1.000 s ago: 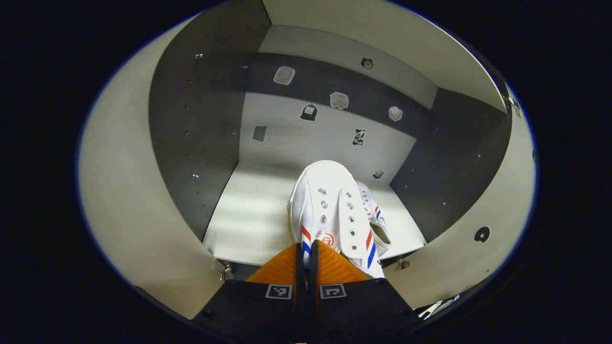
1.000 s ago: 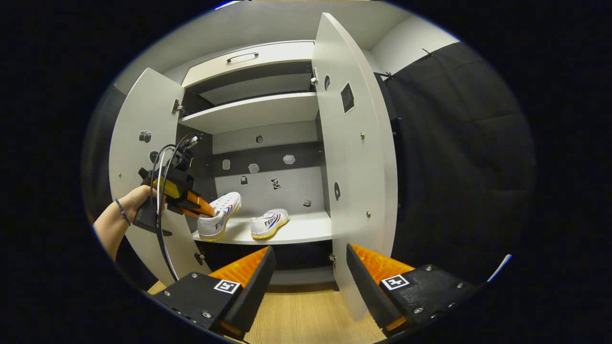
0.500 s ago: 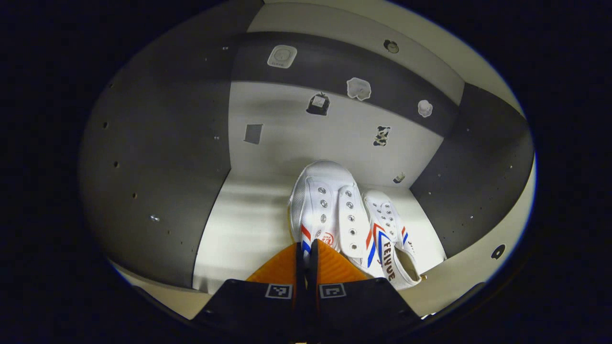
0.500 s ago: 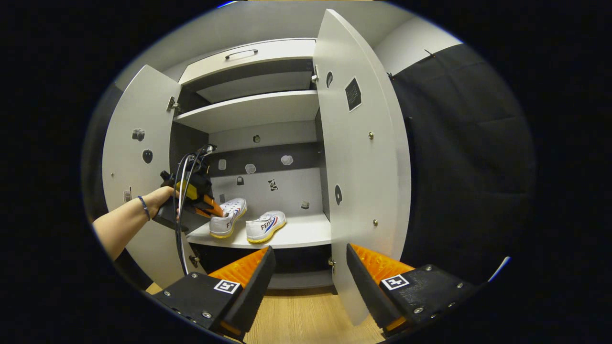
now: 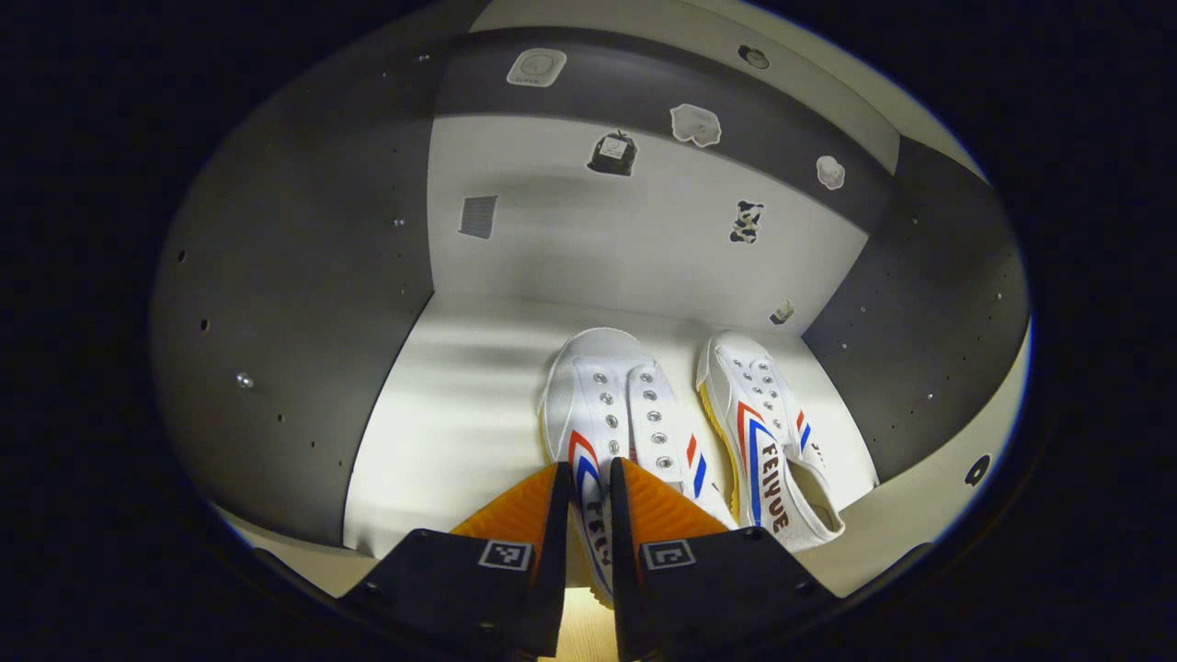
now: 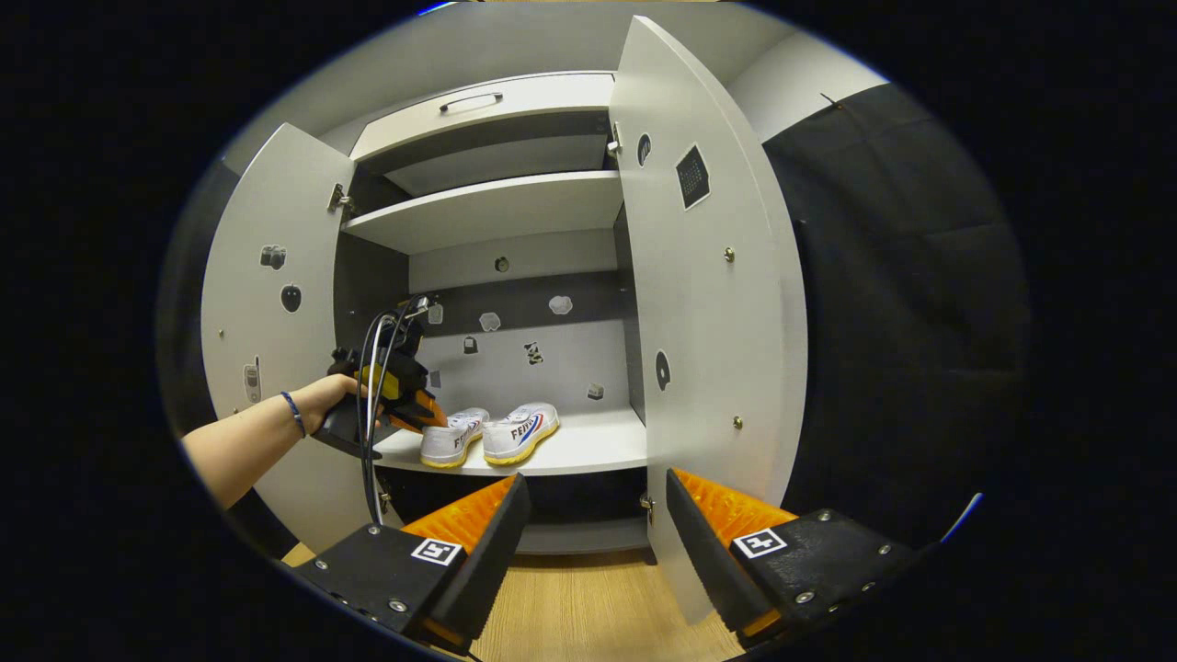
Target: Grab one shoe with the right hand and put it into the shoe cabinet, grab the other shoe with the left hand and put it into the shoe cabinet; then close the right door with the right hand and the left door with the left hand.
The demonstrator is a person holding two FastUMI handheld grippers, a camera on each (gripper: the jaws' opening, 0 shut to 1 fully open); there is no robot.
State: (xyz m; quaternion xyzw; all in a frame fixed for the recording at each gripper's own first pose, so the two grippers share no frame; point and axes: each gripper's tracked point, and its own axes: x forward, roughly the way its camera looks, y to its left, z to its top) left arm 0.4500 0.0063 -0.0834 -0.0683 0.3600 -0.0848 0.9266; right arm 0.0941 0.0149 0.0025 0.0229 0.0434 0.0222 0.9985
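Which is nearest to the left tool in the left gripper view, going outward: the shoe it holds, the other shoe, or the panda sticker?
1. Held shoe, between the left tool fingers.
2. Other shoe, just right.
3. Panda sticker, on the back wall.

The left claw [image 5: 586, 501] hides the near shoe's [image 5: 607, 414] heel, perhaps still gripped.
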